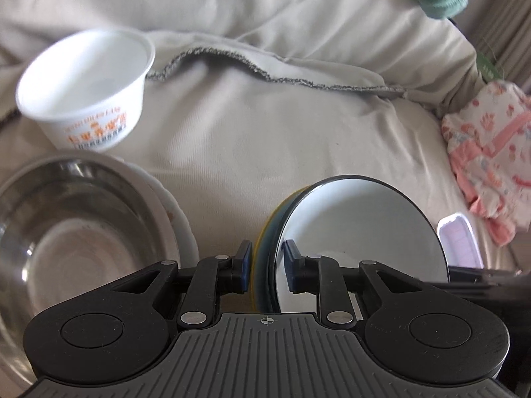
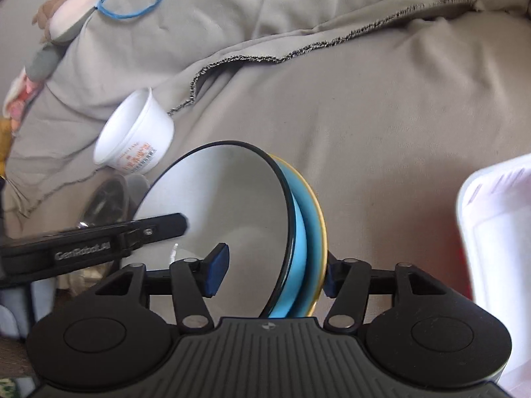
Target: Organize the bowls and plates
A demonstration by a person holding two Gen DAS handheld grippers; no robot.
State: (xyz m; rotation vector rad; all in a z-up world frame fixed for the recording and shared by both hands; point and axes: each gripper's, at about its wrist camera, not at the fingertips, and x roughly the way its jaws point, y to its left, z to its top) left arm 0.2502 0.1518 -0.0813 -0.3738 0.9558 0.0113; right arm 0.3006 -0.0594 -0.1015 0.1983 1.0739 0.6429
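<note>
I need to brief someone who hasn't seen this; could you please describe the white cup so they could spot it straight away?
Start at the beige blanket that covers everything, and find the steel bowl at the left. Just beyond it, tilted, is the white cup. It alone carries orange print on its side; the enamel bowl is plain with a dark rim.

We observe soft, diffuse daylight in both views, with no hard shadows on the beige cloth (image 1: 265, 126). Glare washes out the white cup (image 1: 83, 89), which also shows motion blur in the left wrist view. The steel bowl (image 1: 66, 232) carries bright reflections. In the right wrist view, the white container (image 2: 497, 248) at the right edge is overexposed and blurred. Fisheye distortion bends both frames near the edges, and the corners darken.
</note>
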